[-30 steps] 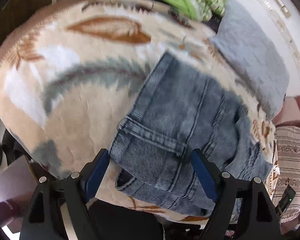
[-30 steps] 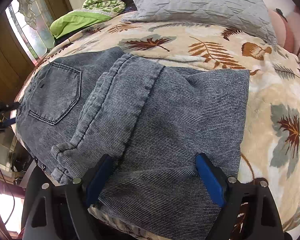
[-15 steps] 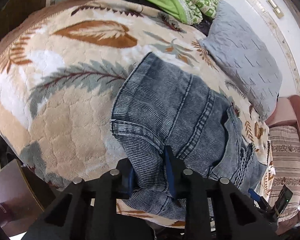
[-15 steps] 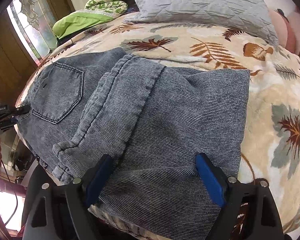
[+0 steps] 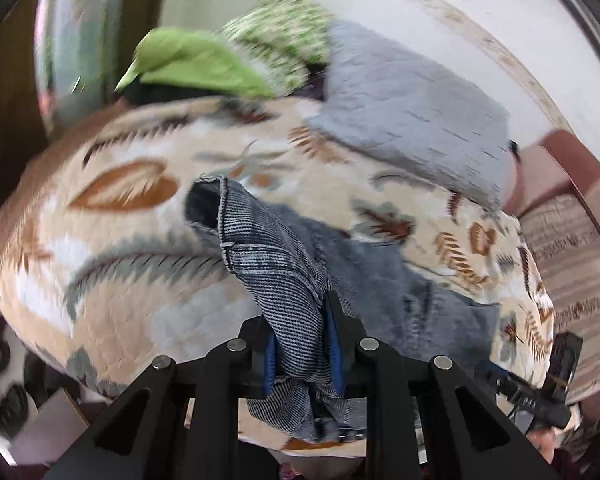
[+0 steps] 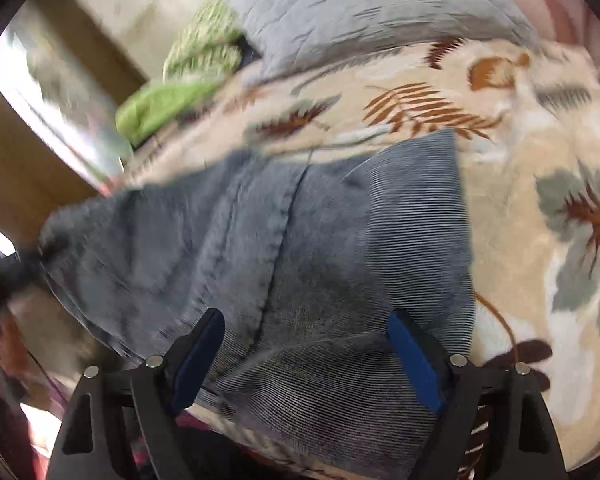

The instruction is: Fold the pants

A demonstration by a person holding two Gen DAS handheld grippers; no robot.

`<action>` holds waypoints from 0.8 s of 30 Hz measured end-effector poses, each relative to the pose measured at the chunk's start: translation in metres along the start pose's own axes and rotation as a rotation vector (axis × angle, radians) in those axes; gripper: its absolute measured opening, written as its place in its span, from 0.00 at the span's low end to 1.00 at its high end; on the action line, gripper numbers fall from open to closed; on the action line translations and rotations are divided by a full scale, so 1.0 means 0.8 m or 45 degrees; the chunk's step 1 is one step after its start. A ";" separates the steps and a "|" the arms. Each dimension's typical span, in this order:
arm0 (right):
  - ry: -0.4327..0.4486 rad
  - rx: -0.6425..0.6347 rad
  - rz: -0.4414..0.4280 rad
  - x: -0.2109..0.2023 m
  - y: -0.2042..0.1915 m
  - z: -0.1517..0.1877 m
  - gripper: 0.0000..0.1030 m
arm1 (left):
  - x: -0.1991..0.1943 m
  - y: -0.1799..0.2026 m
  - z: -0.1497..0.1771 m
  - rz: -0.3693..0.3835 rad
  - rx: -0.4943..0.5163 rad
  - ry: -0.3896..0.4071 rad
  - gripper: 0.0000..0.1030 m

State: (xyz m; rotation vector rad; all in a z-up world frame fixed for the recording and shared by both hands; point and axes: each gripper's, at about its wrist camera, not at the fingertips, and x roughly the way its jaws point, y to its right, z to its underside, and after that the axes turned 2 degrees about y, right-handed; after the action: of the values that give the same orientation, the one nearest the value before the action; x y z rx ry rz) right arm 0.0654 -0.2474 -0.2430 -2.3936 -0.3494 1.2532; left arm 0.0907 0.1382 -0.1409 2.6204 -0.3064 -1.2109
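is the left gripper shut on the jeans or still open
Shut on them. The left gripper has a bunch of the jeans pinched between its blue pads, and the cloth rises off the blanket.

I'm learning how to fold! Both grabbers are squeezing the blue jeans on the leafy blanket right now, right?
Not quite. Only the left gripper is squeezing the jeans, as the left wrist view shows. In the right wrist view, the right gripper is open, its jaws spread wide over the jeans on the leafy blanket.
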 end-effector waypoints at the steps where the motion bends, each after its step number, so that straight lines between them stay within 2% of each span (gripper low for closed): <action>1: 0.027 0.009 0.002 -0.007 0.005 -0.001 0.82 | -0.004 0.013 -0.002 0.007 0.030 0.008 0.21; 6: 0.139 0.095 0.018 -0.043 0.043 0.000 0.83 | -0.027 0.108 0.001 0.098 0.234 0.045 0.17; 11: 0.206 0.206 0.041 -0.077 0.087 0.009 0.83 | -0.018 0.215 0.025 0.220 0.459 -0.009 0.15; 13: 0.221 0.244 0.052 -0.087 0.101 0.013 0.83 | 0.006 0.253 0.046 0.253 0.546 -0.079 0.15; 16: 0.239 0.268 0.064 -0.104 0.115 0.018 0.83 | 0.059 0.290 0.085 0.335 0.600 -0.274 0.16; 18: 0.257 0.260 0.074 -0.112 0.116 0.017 0.83 | 0.094 0.302 0.113 0.301 0.648 -0.401 0.20; 20: 0.277 0.263 0.077 -0.123 0.118 0.018 0.83 | 0.099 0.300 0.124 0.295 0.646 -0.467 0.20; 21: 0.285 0.259 0.077 -0.127 0.117 0.016 0.83 | 0.089 0.295 0.118 0.333 0.626 -0.451 0.20; 23: 0.298 0.239 0.075 -0.132 0.113 0.011 0.83 | 0.050 0.282 0.092 0.402 0.611 -0.319 0.21; 24: 0.301 0.232 0.068 -0.131 0.108 0.004 0.83 | 0.025 0.273 0.074 0.421 0.615 -0.221 0.23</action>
State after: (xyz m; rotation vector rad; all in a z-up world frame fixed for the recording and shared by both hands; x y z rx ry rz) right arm 0.0067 -0.3652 -0.2097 -2.3720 -0.0963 0.9637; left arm 0.0386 -0.0823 -0.1268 2.6799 -1.1435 -1.3789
